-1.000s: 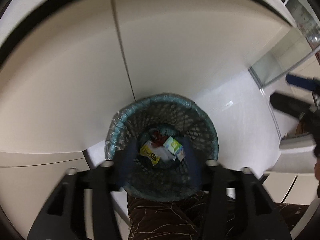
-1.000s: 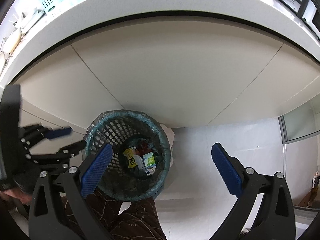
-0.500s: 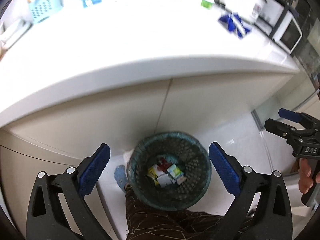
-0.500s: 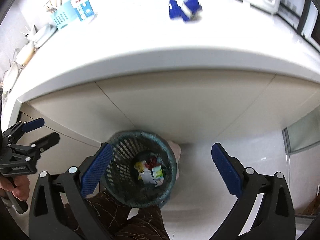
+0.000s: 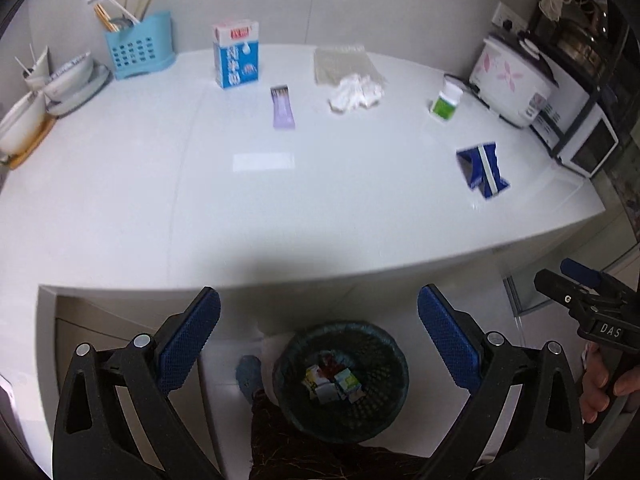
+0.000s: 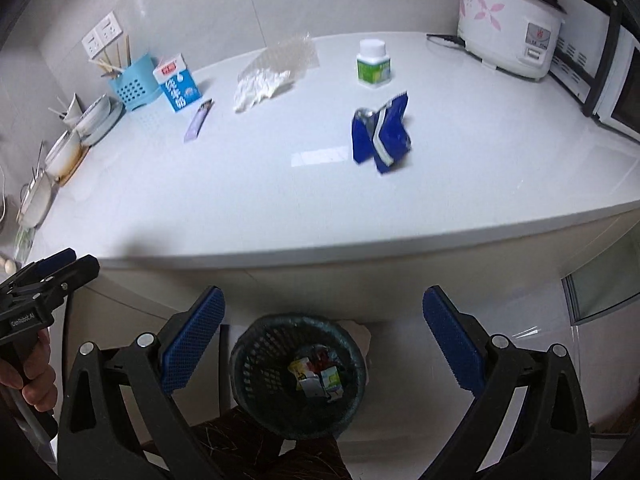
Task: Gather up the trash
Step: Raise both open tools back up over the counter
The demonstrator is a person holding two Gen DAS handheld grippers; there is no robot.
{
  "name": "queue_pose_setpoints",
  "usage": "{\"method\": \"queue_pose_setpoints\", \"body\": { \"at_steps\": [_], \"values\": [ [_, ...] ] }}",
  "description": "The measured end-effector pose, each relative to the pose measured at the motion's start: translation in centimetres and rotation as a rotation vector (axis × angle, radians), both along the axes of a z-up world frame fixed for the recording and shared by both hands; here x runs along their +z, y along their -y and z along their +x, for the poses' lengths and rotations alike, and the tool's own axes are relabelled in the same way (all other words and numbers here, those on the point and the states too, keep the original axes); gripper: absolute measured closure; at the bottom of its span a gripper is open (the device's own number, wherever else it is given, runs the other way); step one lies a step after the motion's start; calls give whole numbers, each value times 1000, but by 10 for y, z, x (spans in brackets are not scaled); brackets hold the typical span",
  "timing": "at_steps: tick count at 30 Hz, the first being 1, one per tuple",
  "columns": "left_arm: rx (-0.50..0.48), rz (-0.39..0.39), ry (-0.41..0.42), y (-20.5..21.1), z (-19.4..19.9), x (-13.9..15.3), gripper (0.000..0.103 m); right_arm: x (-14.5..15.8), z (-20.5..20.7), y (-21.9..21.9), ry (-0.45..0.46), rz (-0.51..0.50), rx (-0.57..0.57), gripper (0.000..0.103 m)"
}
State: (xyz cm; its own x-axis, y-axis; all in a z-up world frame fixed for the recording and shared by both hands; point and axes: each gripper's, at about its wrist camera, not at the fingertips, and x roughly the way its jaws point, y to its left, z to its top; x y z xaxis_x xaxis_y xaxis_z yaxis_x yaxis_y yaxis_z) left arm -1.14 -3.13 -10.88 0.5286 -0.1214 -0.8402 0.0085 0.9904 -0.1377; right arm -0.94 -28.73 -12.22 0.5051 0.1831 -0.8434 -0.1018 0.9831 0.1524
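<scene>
My left gripper (image 5: 318, 300) is open and empty above the dark mesh waste basket (image 5: 340, 380), which holds several wrappers. My right gripper (image 6: 324, 296) is also open and empty over the same basket (image 6: 298, 372). On the white counter (image 5: 160, 200) beyond them lie a crumpled blue wrapper (image 5: 482, 170) (image 6: 380, 134), a purple sachet (image 5: 283, 107) (image 6: 198, 120), a wad of white tissue (image 5: 356, 94) (image 6: 258, 88) and a clear plastic bag (image 5: 344, 64). A milk carton (image 5: 236, 54) and a green-labelled bottle (image 5: 446, 102) stand upright.
A rice cooker (image 5: 512, 80) and a microwave (image 5: 580, 136) sit at the counter's right end. A blue utensil caddy (image 5: 138, 50) and stacked bowls (image 5: 68, 80) stand at the left. The person's patterned trouser leg (image 5: 300, 440) is beside the basket.
Both grippers have risen from close over the basket to counter height, so the countertop and its litter came into view. The left jaws went from partly closed to wide open.
</scene>
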Motion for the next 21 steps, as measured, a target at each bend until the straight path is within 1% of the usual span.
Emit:
{"method": "queue_pose_setpoints", "body": {
  "at_steps": [2, 9, 11, 14, 21],
  "values": [
    [18, 17, 4, -4, 8, 13, 6, 10, 7, 0, 18, -6, 2, 8],
    [67, 11, 12, -21, 35, 43, 6, 40, 38, 2, 63, -64, -11, 8],
    [74, 17, 10, -23, 45, 47, 6, 45, 50, 4, 65, -79, -22, 8],
    [90, 57, -21, -25, 61, 50, 6, 46, 67, 8, 50, -85, -32, 8],
    [93, 64, -45, -30, 94, 53, 6, 49, 102, 14, 32, -118, -59, 8]
  ]
}}
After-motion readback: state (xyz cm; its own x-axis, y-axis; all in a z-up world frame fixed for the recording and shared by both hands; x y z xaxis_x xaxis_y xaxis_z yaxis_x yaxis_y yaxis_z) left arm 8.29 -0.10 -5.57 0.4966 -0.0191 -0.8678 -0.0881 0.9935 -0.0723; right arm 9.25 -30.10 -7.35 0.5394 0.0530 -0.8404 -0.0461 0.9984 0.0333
